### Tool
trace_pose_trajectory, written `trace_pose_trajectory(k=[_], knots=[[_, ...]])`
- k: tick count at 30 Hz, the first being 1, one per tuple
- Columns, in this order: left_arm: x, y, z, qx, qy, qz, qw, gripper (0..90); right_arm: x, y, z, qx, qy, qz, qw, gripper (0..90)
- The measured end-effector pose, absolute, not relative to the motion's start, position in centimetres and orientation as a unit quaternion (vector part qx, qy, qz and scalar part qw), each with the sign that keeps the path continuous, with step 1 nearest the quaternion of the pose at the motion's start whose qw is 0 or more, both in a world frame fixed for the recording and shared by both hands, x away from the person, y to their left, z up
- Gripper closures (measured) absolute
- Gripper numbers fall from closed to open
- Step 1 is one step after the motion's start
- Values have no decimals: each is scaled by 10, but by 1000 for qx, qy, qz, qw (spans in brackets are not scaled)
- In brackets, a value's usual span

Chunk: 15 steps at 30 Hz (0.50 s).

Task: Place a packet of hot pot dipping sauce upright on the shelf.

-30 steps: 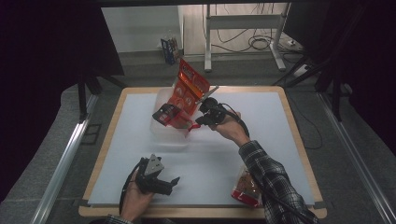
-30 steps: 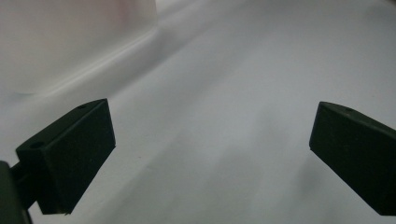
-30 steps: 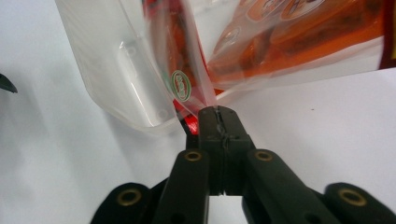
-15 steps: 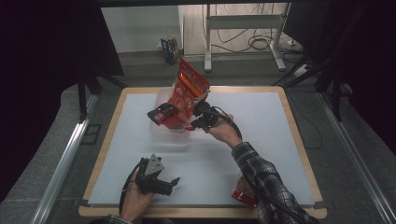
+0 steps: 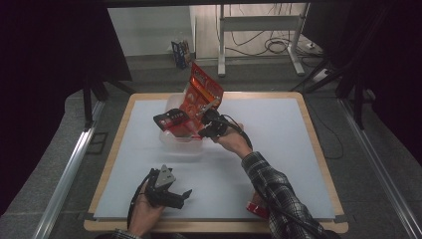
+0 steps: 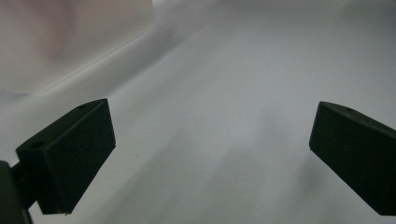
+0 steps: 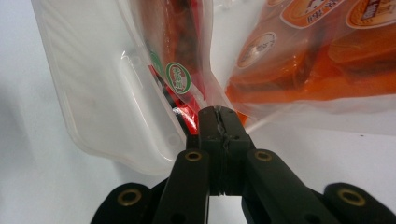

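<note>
Right hand-held gripper (image 5: 206, 113), a little above the middle of the high view, has its jaws pressed together on the clear edge of an orange snack bag (image 5: 201, 94). That bag stands tilted, rising toward 12 o'clock above a clear plastic tub (image 5: 175, 141), with its lower end at or inside the tub's right side. In the right gripper view the pinch is plain: the two black jaws meet on the bag's transparent seam (image 7: 215, 100), the tub's wall just to their 9 o'clock. A smaller dark red packet (image 5: 170, 119) sticks out of the tub toward 9 o'clock.

Left hand-held gripper (image 5: 185, 195) rests on the white bench (image 5: 298, 149) near 7 o'clock, well apart from the tub, jaws spread and nothing between them; its own view looks across bare bench with the tub's blurred corner (image 6: 70, 42) at 11 o'clock. Another red packet (image 5: 254, 208) lies at the front edge near 5 o'clock, partly hidden by the checked sleeve.

The step in hand looks like packing the bag into the tub. The next move probably calls for lowering and tipping the bag until it settles inside, then releasing the seam; the light tub may slide unless steadied.
</note>
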<state>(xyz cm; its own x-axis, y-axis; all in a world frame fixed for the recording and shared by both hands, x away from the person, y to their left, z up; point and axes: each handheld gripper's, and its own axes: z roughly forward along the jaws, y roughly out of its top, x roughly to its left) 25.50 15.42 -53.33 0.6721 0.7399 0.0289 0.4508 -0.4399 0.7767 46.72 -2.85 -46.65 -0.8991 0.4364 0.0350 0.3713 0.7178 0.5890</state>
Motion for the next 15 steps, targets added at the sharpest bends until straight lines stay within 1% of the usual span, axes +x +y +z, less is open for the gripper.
trace_pose_trajectory(k=[3, 6, 10, 15], knots=[[255, 154, -533, 828, 360, 186, 388, 3, 466, -21, -472, 210, 931, 294, 57, 884], [255, 155, -533, 827, 360, 186, 389, 2, 467, -19, -474, 210, 931, 293, 62, 862], [255, 155, -533, 827, 360, 186, 389, 3, 467, -22, -472, 213, 928, 300, 62, 826], [255, 154, -533, 829, 359, 187, 386, 3, 465, -26, -465, 214, 923, 313, 69, 761]])
